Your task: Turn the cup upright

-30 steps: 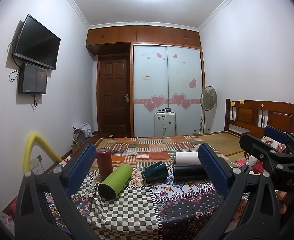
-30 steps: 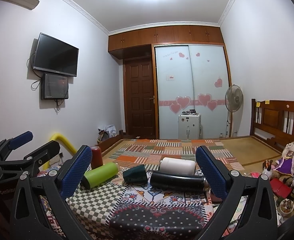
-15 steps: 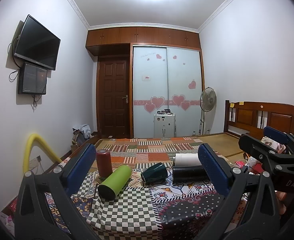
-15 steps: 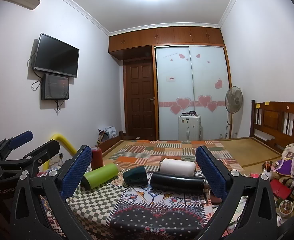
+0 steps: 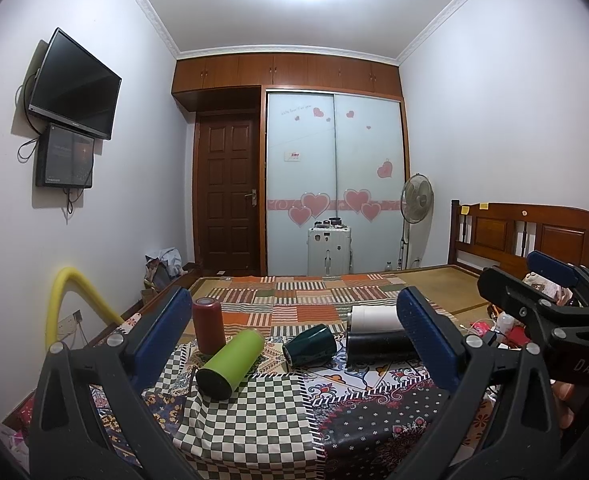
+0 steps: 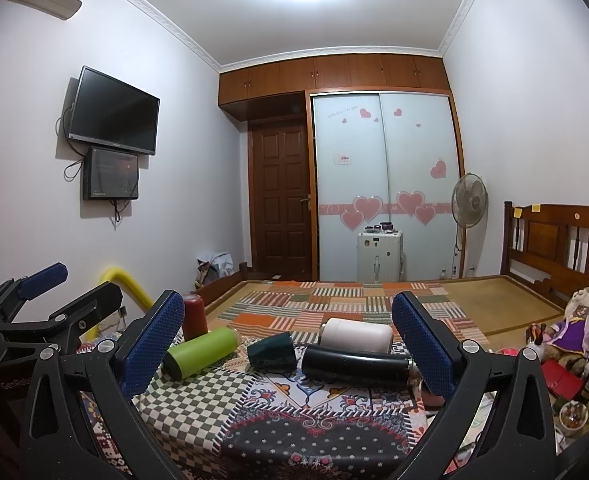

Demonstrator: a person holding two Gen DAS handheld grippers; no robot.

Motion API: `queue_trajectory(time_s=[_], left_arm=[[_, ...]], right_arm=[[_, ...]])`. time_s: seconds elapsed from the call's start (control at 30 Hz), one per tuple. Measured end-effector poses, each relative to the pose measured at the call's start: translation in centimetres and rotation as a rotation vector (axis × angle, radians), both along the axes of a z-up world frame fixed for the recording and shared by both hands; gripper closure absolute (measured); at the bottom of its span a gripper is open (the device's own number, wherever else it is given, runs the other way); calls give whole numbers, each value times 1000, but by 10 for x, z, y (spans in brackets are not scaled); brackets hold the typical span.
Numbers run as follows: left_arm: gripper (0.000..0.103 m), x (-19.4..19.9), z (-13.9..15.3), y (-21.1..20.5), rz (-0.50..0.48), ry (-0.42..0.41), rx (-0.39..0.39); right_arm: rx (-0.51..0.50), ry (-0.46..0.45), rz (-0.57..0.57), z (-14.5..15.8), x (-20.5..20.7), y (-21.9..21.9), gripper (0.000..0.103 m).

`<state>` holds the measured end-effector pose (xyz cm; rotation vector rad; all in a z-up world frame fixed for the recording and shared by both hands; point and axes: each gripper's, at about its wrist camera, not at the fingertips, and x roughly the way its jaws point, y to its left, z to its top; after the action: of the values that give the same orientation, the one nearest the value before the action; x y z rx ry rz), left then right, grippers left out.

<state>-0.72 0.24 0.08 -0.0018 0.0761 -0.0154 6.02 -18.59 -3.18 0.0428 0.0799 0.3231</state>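
The dark green cup (image 5: 310,345) is seen on its side mid-desk (image 5: 254,420), between green bottle (image 5: 230,362) and black flask (image 5: 378,350); both hand-held grippers, left (image 5: 294,340) and right (image 6: 288,344), are held open and empty; cup judged light, rigid, slippery, best gripped across the body.

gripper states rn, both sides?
left gripper: open, holding nothing, short of the cups.
right gripper: open, holding nothing, short of the cups.
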Motion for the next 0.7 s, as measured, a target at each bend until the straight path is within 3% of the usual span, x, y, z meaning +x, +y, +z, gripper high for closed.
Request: queue_trajectory(time_s=[0.3, 0.7], left_arm=[[0, 16, -10, 8, 11, 54, -8], [0, 106, -45, 52, 41, 319, 43]], right_arm=[[-11, 25, 6, -5, 12, 8, 0], [-40, 131, 8, -36, 58, 22, 0]])
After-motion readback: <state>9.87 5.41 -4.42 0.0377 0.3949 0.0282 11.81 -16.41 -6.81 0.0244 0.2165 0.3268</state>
